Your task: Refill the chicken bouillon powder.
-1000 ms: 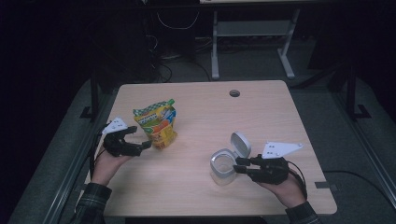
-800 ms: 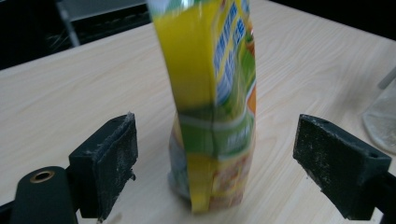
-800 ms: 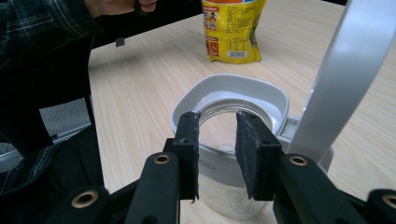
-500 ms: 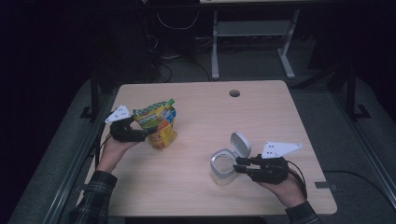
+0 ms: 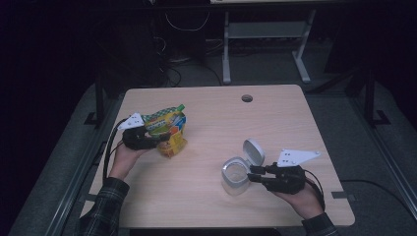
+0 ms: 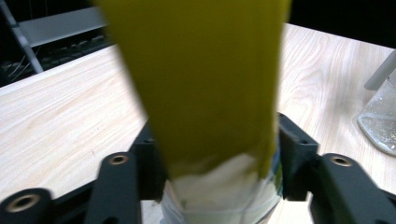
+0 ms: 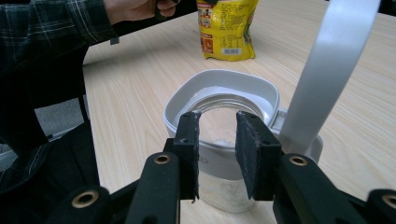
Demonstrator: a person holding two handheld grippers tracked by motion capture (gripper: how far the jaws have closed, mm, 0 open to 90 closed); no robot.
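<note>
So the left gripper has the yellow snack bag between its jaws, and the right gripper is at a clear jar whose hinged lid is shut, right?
Not quite: the lid is flipped open and stands upright behind the mouth of the jar, as the right gripper view shows. The rest holds: the left gripper has just been closing its jaws around the snack bag, and the right gripper is at the jar's rim.

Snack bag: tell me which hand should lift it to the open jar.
Left. The left gripper has the bag between its jaws, which have just been closing on it. The right gripper is at the jar, steadying its rim beside the raised lid.
</note>
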